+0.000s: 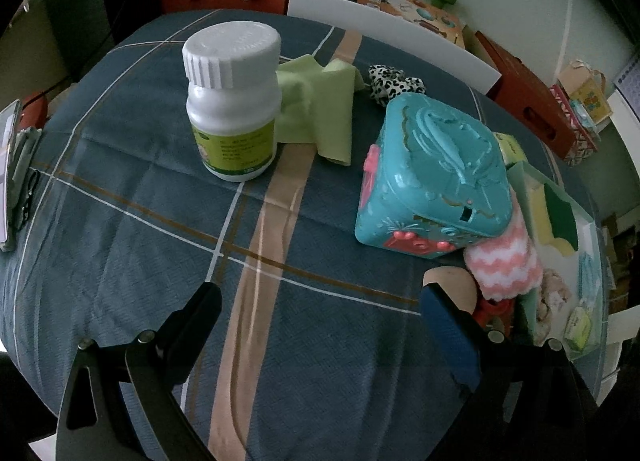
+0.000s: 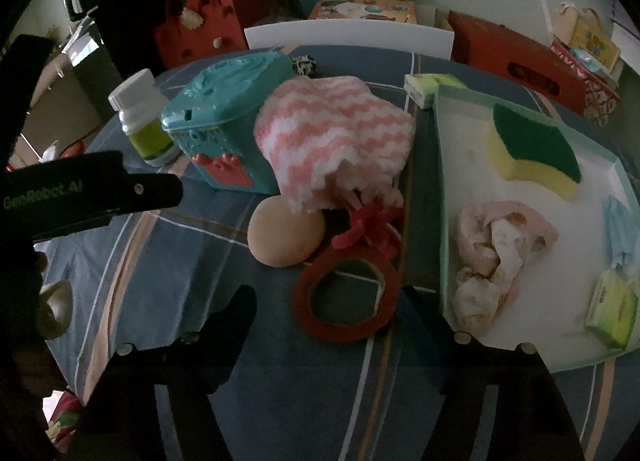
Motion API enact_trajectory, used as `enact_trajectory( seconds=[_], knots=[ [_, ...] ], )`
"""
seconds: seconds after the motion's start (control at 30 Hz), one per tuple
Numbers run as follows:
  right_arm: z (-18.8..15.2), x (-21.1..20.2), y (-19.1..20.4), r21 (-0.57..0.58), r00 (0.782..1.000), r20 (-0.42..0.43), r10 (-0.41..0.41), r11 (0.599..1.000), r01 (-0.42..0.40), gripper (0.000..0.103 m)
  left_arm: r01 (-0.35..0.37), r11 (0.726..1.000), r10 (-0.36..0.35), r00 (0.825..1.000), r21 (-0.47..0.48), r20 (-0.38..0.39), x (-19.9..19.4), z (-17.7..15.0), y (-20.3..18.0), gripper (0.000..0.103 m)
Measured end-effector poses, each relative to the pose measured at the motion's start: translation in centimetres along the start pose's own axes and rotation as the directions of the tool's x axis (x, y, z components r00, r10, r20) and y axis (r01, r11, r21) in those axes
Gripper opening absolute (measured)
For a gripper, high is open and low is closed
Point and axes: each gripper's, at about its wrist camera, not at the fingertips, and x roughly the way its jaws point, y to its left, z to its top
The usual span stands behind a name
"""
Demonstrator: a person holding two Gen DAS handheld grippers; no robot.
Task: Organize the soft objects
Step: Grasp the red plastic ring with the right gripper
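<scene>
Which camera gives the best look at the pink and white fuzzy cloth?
The right wrist view: the pink and white cloth shows almost whole. In the left wrist view only a bunched part shows behind the teal box.

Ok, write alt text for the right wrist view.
An open right gripper hovers over a red tape ring on a plaid tablecloth, beside a pink-and-white fuzzy cloth and a beige ball. To the right, a white tray holds a sponge and a crumpled cloth.

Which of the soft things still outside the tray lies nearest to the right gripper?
The round beige sponge puff, just ahead of the right gripper; the pink-and-white zigzag fluffy cloth lies behind it.
</scene>
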Motion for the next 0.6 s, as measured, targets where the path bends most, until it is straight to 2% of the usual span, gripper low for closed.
enact_trajectory(
  seconds=[0.27, 0.5, 0.6],
  knots=[
    [-0.04, -0.07, -0.09, 0.01, 1.0, -0.005, 0.01, 1.0, -0.01, 0.073, 0.001, 1.0, -0.001, 1.0, 0.0, 0.0, -0.07, -0.05, -0.15, 0.099],
    [-0.13, 0.45, 0.52, -0.029, 0.998, -0.02, -0.067, 0.997, 0.067, 0.065, -0.001, 1.0, 0.001, 1.0, 0.003, -0.003, -0.1, -0.04, -0.2, 0.099],
    [-0.26, 0.54, 0.72, -0.045, 0.996, -0.024, -0.091, 0.995, 0.09, 0.064, -0.002, 1.0, 0.002, 1.0, 0.006, -0.004, -0.07, -0.06, -0.27, 0.099]
  ],
)
